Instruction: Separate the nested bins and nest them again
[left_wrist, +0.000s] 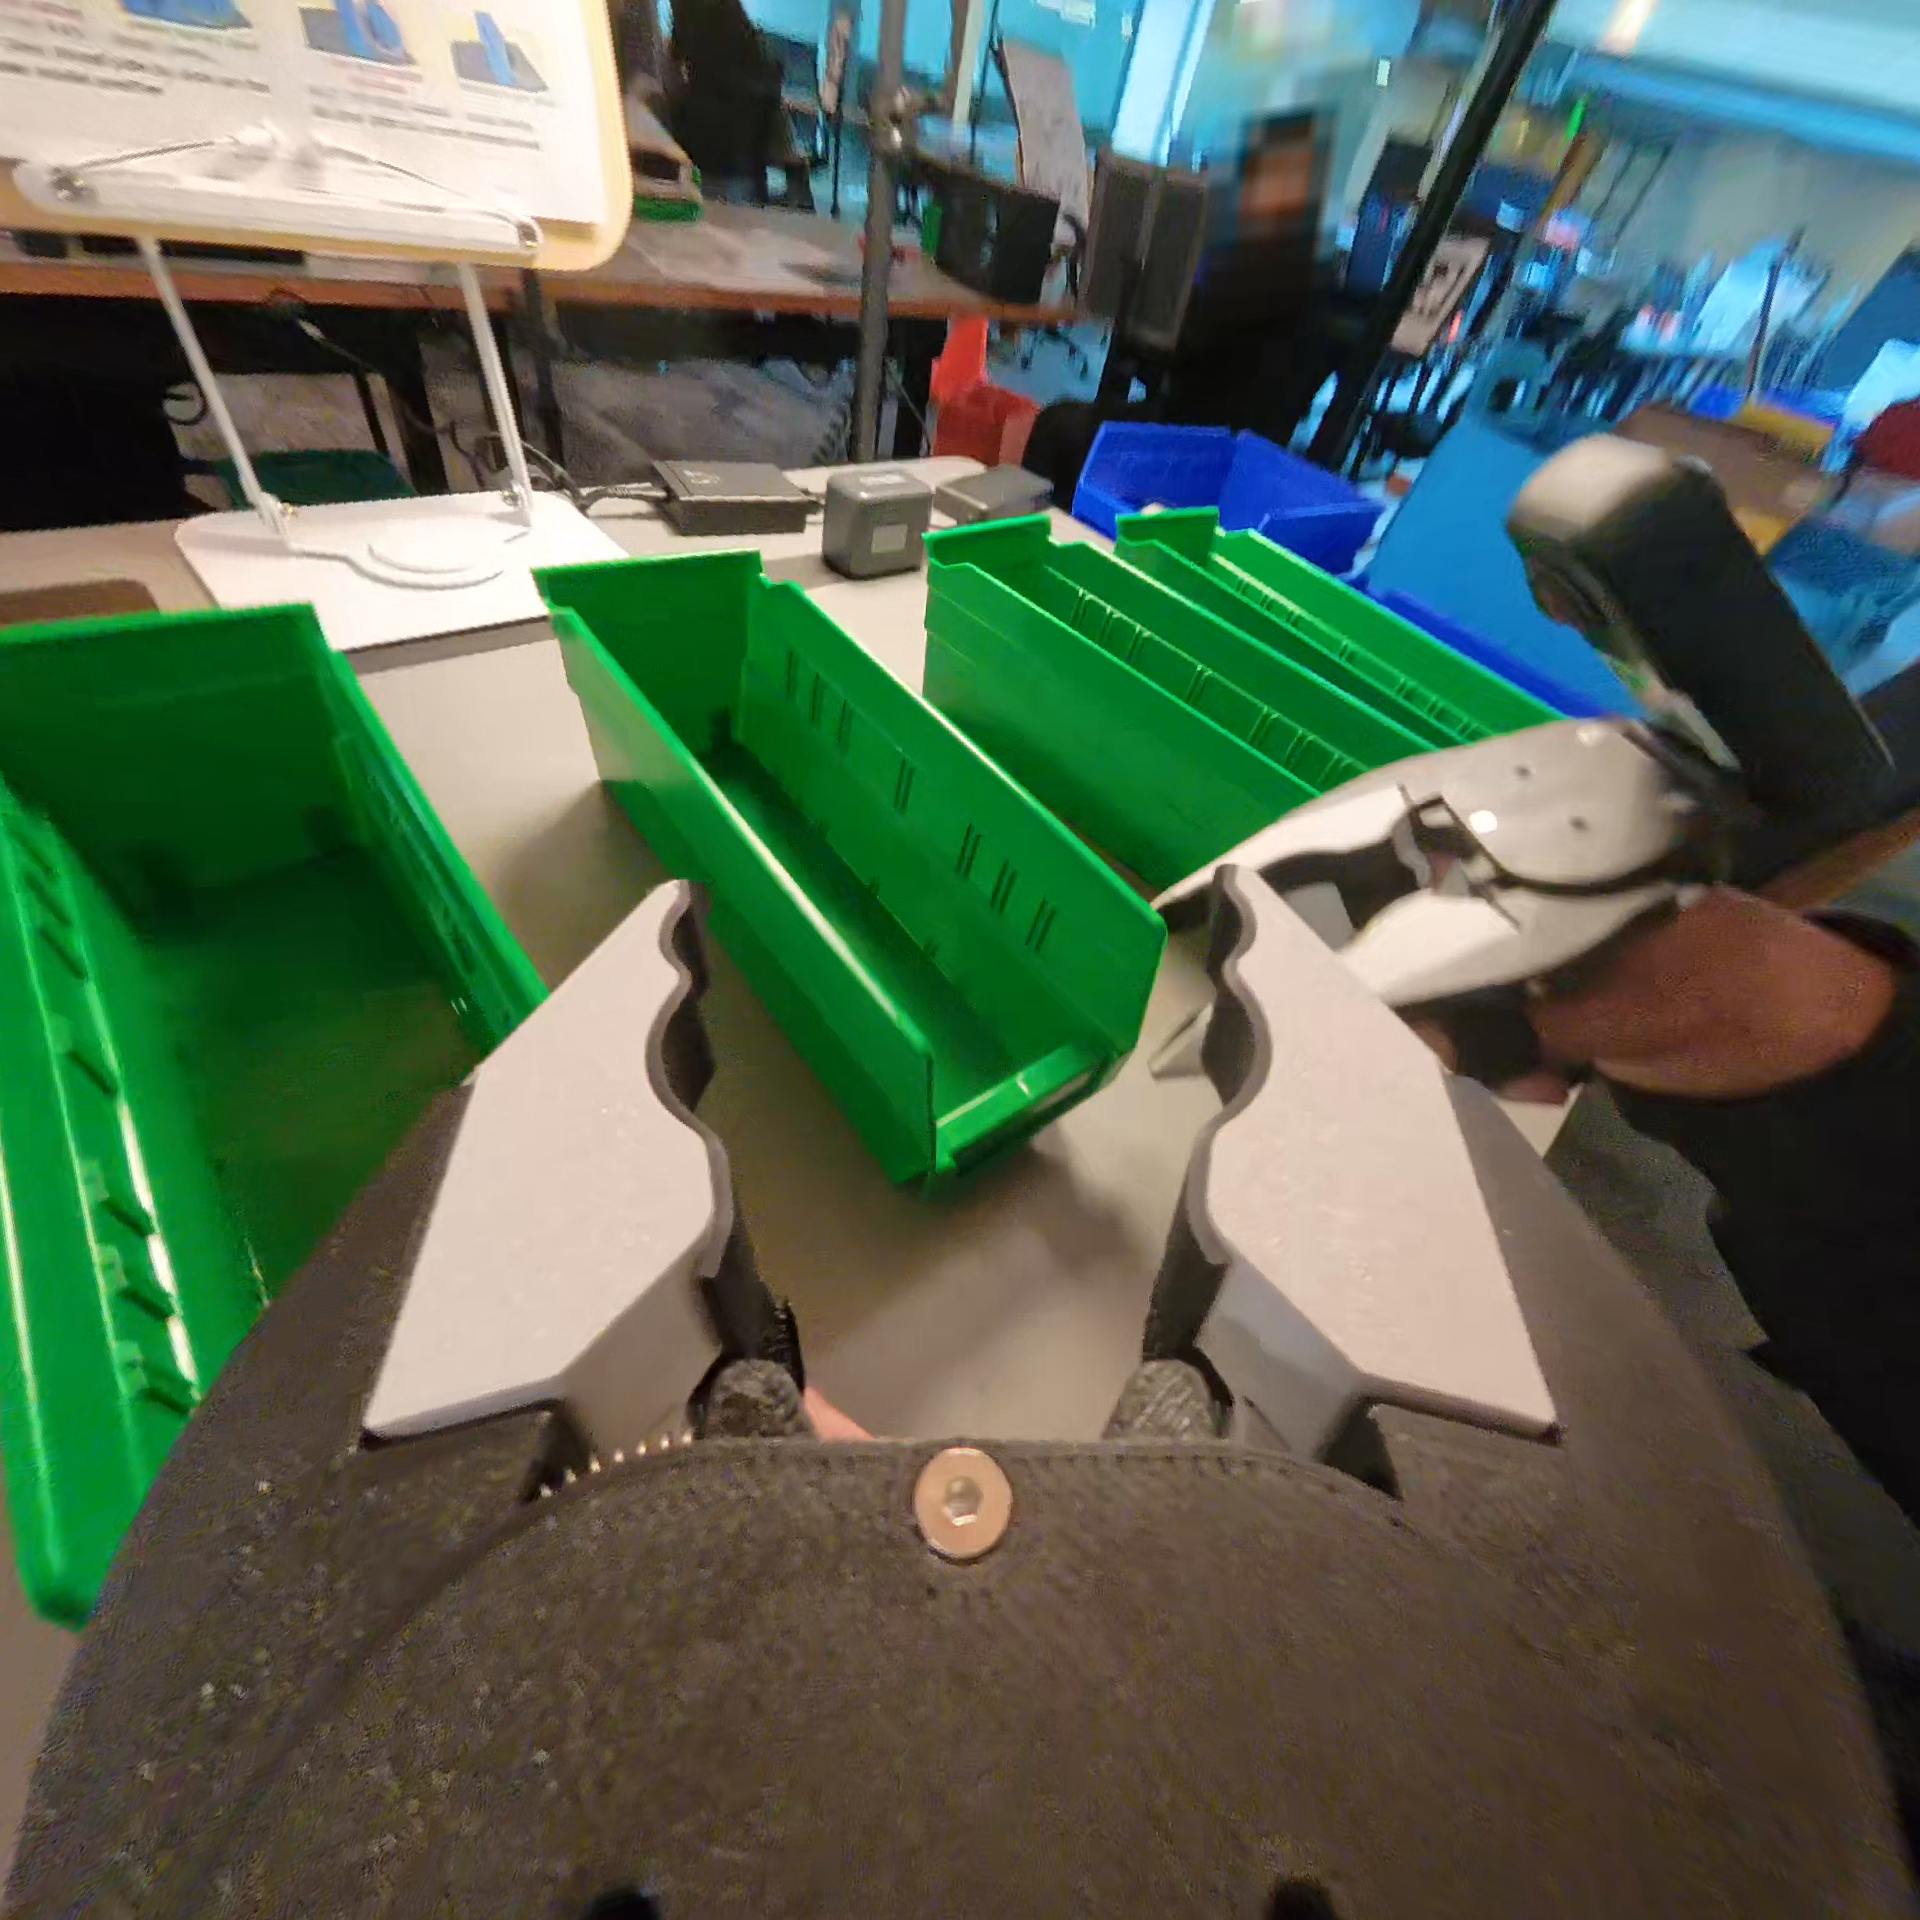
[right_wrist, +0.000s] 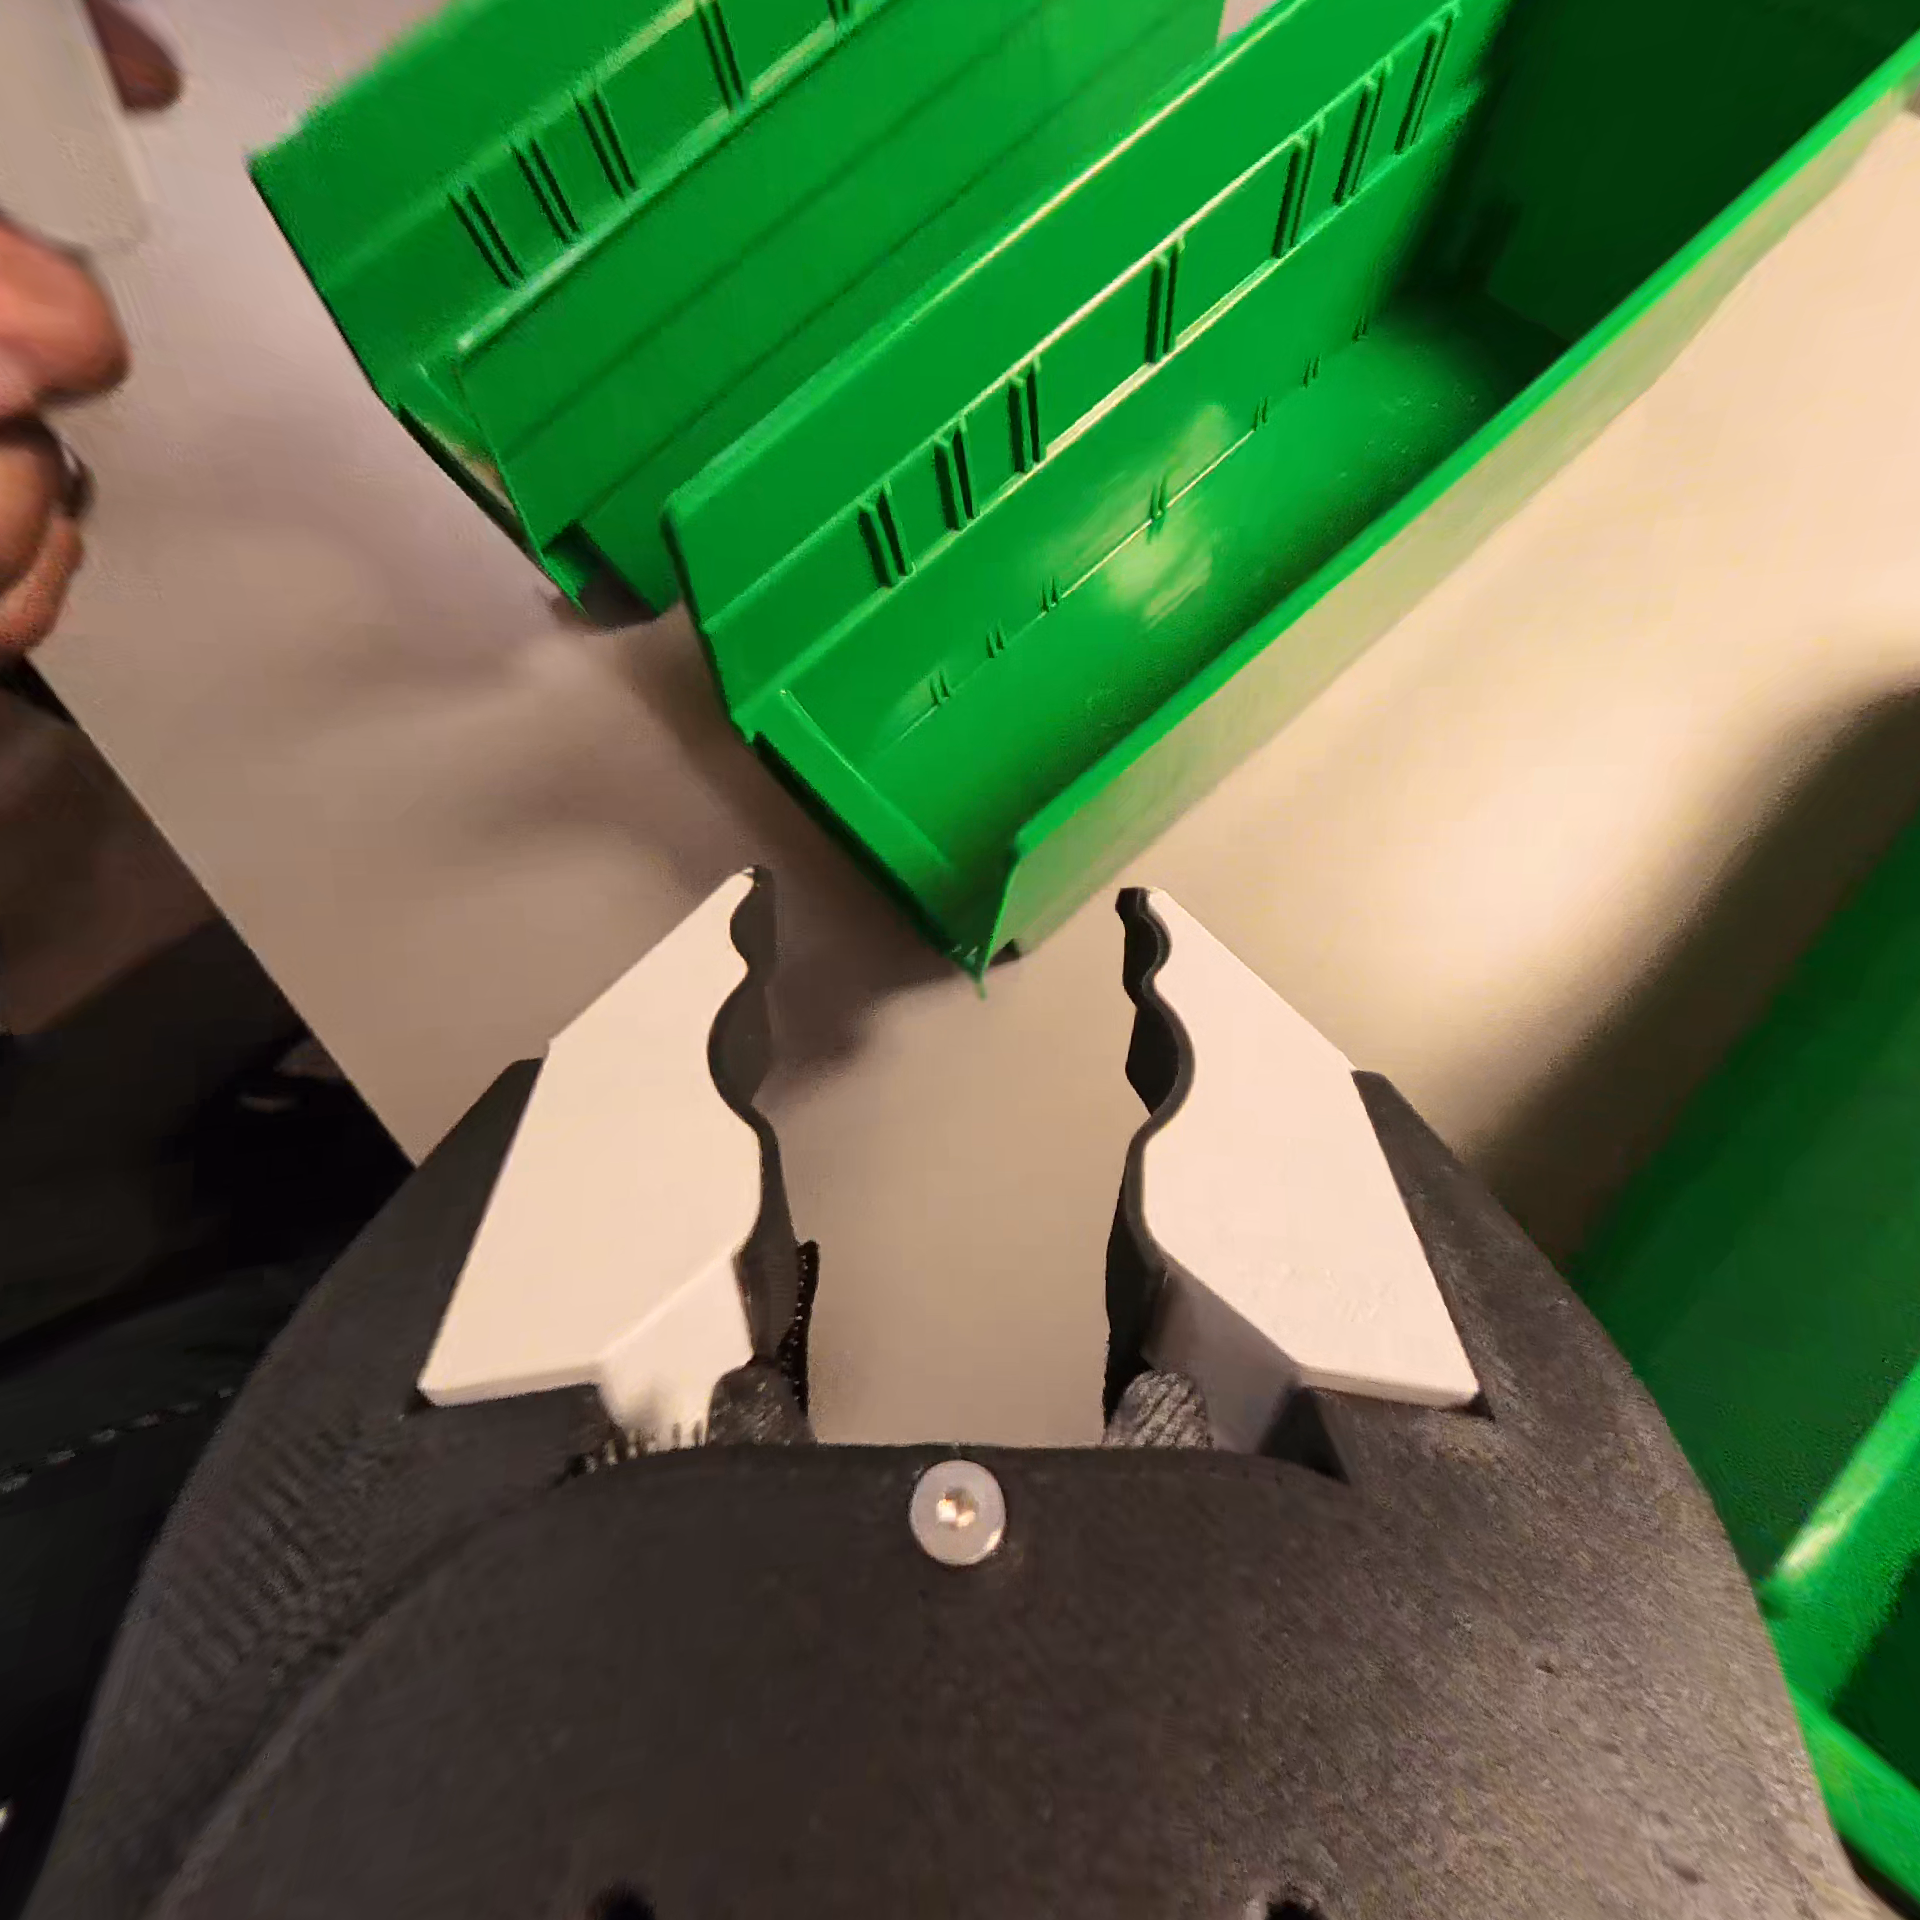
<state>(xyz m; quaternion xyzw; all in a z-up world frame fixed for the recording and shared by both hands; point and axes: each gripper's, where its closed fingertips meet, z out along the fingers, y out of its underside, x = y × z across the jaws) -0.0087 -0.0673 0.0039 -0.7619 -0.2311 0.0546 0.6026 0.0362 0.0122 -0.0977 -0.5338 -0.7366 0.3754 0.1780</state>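
Several green bins stand on the grey table (left_wrist: 488, 748). In the left wrist view a narrow green bin (left_wrist: 862, 831) lies just ahead of my left gripper (left_wrist: 954, 894), which is open and empty, its pads apart from the bin. A wide green bin (left_wrist: 208, 935) stands to its left. A stack of nested green bins (left_wrist: 1122, 717) stands farther back on the right. My right gripper (right_wrist: 945, 894) is open and empty. The near corner of a narrow green bin (right_wrist: 1091, 623) reaches between its fingertips without touching them. The right gripper also shows in the left wrist view (left_wrist: 1507, 831).
Another green bin (right_wrist: 675, 260) lies behind the near one and a wide one (right_wrist: 1818, 1403) at the right. Blue bins (left_wrist: 1226, 488), small grey boxes (left_wrist: 873, 530) and a white stand with a sheet (left_wrist: 395, 561) are at the table's back. A hand (right_wrist: 42, 416) is at the left.
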